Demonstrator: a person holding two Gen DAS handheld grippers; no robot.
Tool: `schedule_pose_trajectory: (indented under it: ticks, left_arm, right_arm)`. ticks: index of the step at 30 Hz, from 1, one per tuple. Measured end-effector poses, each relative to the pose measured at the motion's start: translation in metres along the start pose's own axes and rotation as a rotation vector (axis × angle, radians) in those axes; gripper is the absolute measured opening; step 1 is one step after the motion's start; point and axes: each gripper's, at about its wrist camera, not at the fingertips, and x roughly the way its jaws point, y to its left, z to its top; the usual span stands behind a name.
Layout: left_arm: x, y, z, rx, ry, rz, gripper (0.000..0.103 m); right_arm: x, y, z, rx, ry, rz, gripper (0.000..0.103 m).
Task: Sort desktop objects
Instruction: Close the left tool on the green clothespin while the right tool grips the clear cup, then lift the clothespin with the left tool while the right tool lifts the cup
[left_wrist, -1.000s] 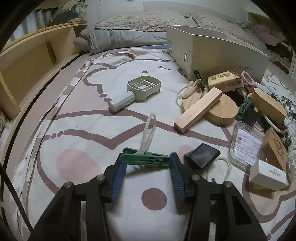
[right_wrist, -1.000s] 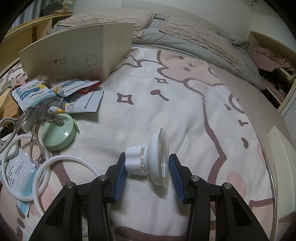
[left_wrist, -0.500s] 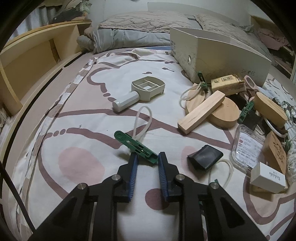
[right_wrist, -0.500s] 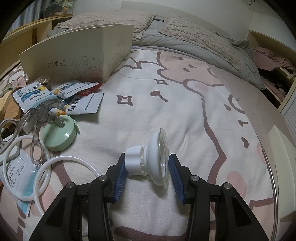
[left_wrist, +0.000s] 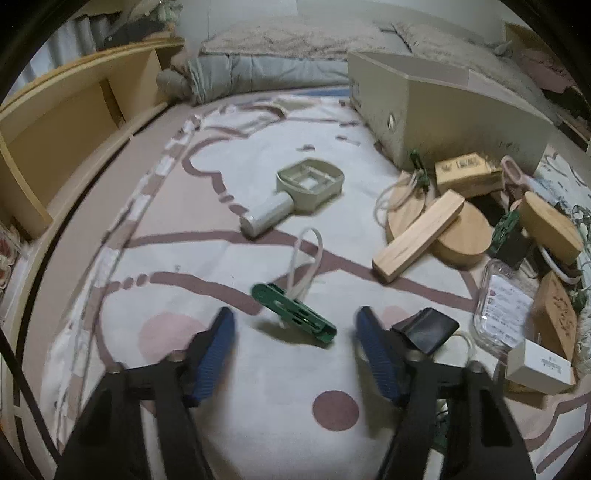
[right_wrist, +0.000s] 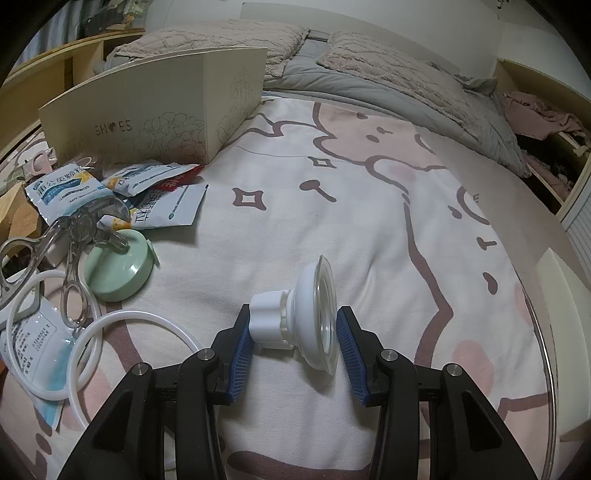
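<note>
Left gripper (left_wrist: 295, 343), jaws just opened, releases the green plastic clip (left_wrist: 293, 310) near the black-blue pouch (left_wrist: 424, 328); right gripper (right_wrist: 293, 338) clamps the white plastic suction cup (right_wrist: 299, 319), likely placed next.

Both wrist views look steeply down past their claws, close over the bed; both catch the cream cardboard shoebox (left_wrist: 443, 107) (right_wrist: 155, 110) beyond.

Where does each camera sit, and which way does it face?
Left wrist: on the left gripper, looking down and forward at the green clip lying between its open fingers, which have just been opening; only the fingers show.
Right wrist: on the right gripper, looking down at the white suction cup it clamps; only the fingers show.
Shared: the patterned bedspread and the beige shoe box.
</note>
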Motion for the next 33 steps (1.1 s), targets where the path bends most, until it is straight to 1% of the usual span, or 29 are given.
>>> schedule_pose_trajectory:
  ticks: [2, 4, 5, 10, 11, 12, 14, 15, 18, 22, 26, 33]
  left_arm:
    - [0.006, -0.002, 0.0, -0.009, 0.026, -0.006, 0.05]
    - [0.007, -0.002, 0.001, -0.026, 0.03, -0.022, 0.049]
    - [0.007, 0.0, 0.003, -0.044, 0.035, -0.034, 0.047]
    - [0.011, 0.008, 0.005, -0.128, 0.048, -0.05, 0.033]
    - [0.011, 0.01, 0.005, -0.148, 0.046, -0.053, 0.029]
    - [0.011, 0.012, 0.005, -0.16, 0.044, -0.054, 0.022]
    - [0.01, 0.017, 0.003, -0.191, 0.042, -0.067, 0.012]
    - [0.009, 0.018, 0.003, -0.2, 0.041, -0.071, 0.01]
    - [0.007, 0.02, 0.0, -0.217, 0.032, -0.091, 0.01]
    - [0.003, 0.02, -0.001, -0.215, 0.015, -0.093, 0.01]
    - [-0.004, 0.02, -0.001, -0.215, -0.006, -0.093, 0.01]
    - [-0.015, 0.017, 0.004, -0.215, -0.043, -0.098, 0.01]
  right_arm:
    - [0.0, 0.0, 0.0, 0.001, 0.0, 0.001, 0.045]
    - [0.0, 0.0, 0.0, 0.001, 0.001, -0.001, 0.045]
    - [0.0, 0.0, 0.0, 0.002, 0.001, -0.001, 0.045]
    - [0.0, 0.0, 0.0, 0.001, 0.001, -0.002, 0.045]
    - [0.0, 0.0, 0.0, 0.001, 0.001, -0.002, 0.045]
    - [0.0, 0.0, 0.0, 0.0, 0.001, -0.003, 0.045]
    - [0.0, 0.0, 0.0, 0.001, -0.001, -0.003, 0.045]
    - [0.0, 0.0, 0.0, 0.001, -0.002, -0.003, 0.045]
    - [-0.001, 0.0, -0.001, -0.001, -0.007, -0.005, 0.045]
    - [-0.003, -0.002, 0.0, 0.008, -0.01, 0.004, 0.044]
    - [-0.009, -0.002, 0.004, 0.012, -0.025, 0.003, 0.037]
    - [-0.018, -0.006, 0.008, 0.056, -0.046, 0.039, 0.036]
